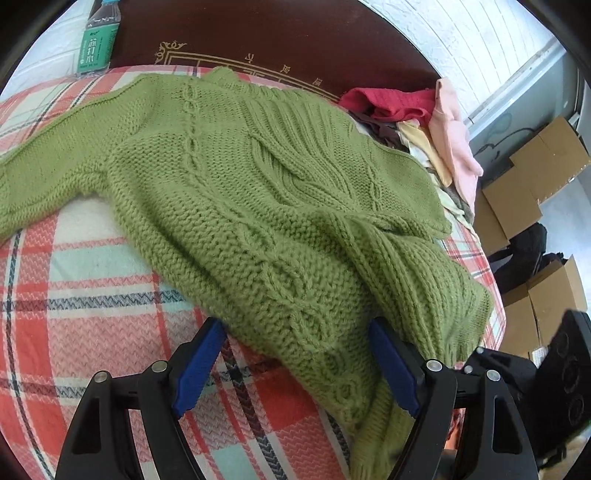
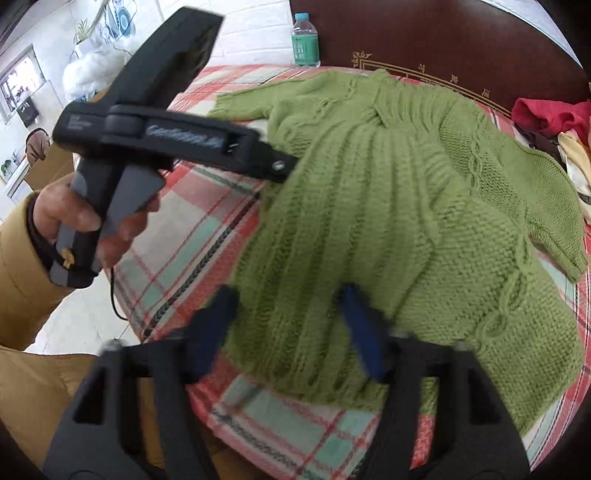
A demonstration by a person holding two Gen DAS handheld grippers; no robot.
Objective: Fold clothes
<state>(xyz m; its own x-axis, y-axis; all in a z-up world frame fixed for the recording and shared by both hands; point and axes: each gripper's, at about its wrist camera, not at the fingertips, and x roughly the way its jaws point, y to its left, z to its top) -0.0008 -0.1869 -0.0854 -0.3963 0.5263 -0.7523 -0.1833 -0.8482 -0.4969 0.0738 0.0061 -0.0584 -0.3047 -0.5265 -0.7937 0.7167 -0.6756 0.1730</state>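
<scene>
A green cable-knit sweater [image 1: 258, 192] lies spread on a plaid-covered table [image 1: 92, 295], neck toward the far side, one sleeve out to the left. My left gripper [image 1: 295, 354] is open, and the sweater's near hem lies between its blue-padded fingers [image 1: 199, 365]. The hem bunches and hangs over the right finger. In the right wrist view the sweater [image 2: 406, 221] fills the middle. My right gripper [image 2: 291, 325] is open and blurred, its fingers astride the sweater's lower left edge. The left gripper's black body [image 2: 147, 136] shows there, held by a hand.
A green-labelled water bottle [image 1: 98, 40] stands at the table's far edge by a dark red chair back [image 1: 277, 33]. A pile of red, pink and cream clothes [image 1: 424, 122] lies at the far right. Cardboard boxes [image 1: 528, 177] stand on the floor beyond.
</scene>
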